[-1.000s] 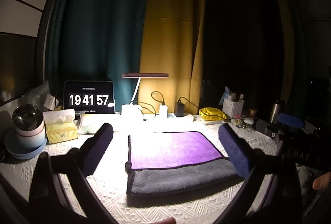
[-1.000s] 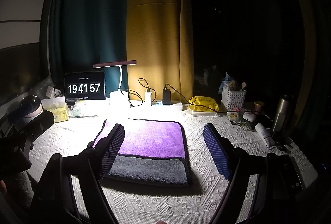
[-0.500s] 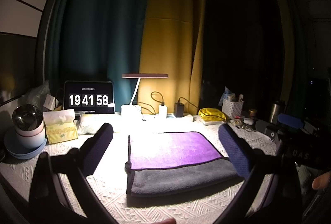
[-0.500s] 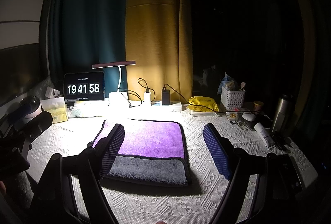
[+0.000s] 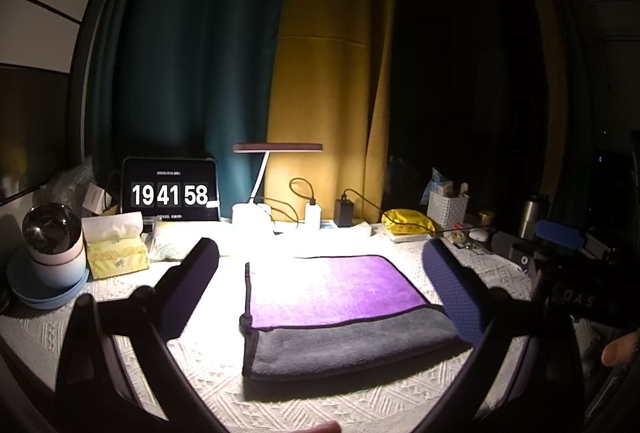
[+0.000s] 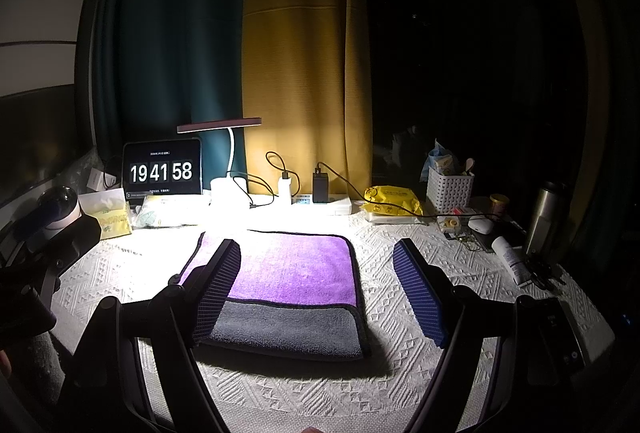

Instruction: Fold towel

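Observation:
A folded towel (image 5: pixel 336 313), purple on the far part and grey on the near strip with dark edging, lies flat on the white patterned tablecloth (image 5: pixel 132 297). It also shows in the right wrist view (image 6: pixel 288 297). My left gripper (image 5: pixel 320 285) is open and empty, held above the table in front of the towel. My right gripper (image 6: pixel 320 293) is open and empty, its left finger over the towel's left side. Neither touches the towel.
At the back stand a clock tablet (image 5: pixel 170 193), a lit desk lamp (image 5: pixel 276 161), chargers and a power strip (image 6: pixel 320 201). A tissue box (image 5: pixel 116 245) and cup on plates (image 5: pixel 52 249) sit left. A yellow pack (image 6: pixel 392 199), basket (image 6: pixel 450 187), flask (image 6: pixel 546 217) and tube (image 6: pixel 510 265) sit right.
Nothing has visibly moved; only the clock changed from 19:41:57 to 19:41:58.

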The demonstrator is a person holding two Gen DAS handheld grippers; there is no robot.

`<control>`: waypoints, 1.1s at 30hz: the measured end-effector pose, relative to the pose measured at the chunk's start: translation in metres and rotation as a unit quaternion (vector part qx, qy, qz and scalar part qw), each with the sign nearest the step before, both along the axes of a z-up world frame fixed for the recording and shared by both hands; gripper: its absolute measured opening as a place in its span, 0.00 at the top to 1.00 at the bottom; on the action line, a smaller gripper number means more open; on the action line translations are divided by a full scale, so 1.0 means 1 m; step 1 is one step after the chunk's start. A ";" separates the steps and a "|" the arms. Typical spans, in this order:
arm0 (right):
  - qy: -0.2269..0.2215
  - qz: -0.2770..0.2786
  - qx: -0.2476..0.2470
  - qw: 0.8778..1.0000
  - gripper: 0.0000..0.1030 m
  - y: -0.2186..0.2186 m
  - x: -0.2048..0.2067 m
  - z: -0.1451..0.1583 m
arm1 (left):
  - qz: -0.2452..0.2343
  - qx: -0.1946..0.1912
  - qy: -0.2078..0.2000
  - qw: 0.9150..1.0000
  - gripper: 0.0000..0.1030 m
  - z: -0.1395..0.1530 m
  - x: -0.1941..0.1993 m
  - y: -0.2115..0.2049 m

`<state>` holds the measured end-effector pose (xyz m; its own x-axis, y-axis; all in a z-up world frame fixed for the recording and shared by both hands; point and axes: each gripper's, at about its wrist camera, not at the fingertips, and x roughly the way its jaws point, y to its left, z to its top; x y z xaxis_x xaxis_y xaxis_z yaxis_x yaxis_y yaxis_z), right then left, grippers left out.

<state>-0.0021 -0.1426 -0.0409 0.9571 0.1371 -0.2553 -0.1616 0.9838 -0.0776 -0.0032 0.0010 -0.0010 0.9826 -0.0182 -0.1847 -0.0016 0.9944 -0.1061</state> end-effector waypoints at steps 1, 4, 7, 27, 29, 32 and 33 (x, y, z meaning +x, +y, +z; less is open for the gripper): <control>0.000 0.000 0.000 1.000 0.21 0.000 0.000 0.000 | -0.001 0.000 0.000 1.000 0.01 0.000 0.000 -0.001; 0.000 0.000 0.000 1.000 0.21 0.000 0.000 0.000 | -0.006 0.002 0.000 1.000 0.01 0.001 0.000 -0.003; 0.000 0.000 0.000 1.000 0.21 0.000 0.000 0.000 | -0.007 0.002 0.000 1.000 0.01 0.001 0.000 -0.003; 0.011 -0.004 0.002 1.000 0.21 -0.003 0.008 -0.007 | -0.008 -0.001 0.013 1.000 0.01 -0.004 0.006 -0.003; 0.016 -0.006 0.002 1.000 0.21 -0.004 0.012 -0.009 | -0.017 -0.004 0.019 1.000 0.01 -0.006 0.011 -0.001; 0.026 -0.009 -0.001 1.000 0.21 -0.006 0.021 -0.015 | -0.017 -0.002 0.032 0.999 0.01 -0.012 0.019 -0.001; 0.030 -0.010 -0.002 1.000 0.21 -0.007 0.025 -0.017 | -0.017 -0.002 0.039 0.999 0.01 -0.014 0.023 0.000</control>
<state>0.0224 -0.1495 -0.0578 0.9429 0.1162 -0.3123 -0.1454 0.9867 -0.0720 0.0194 0.0006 -0.0151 0.9641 -0.0531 -0.2602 0.0247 0.9935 -0.1111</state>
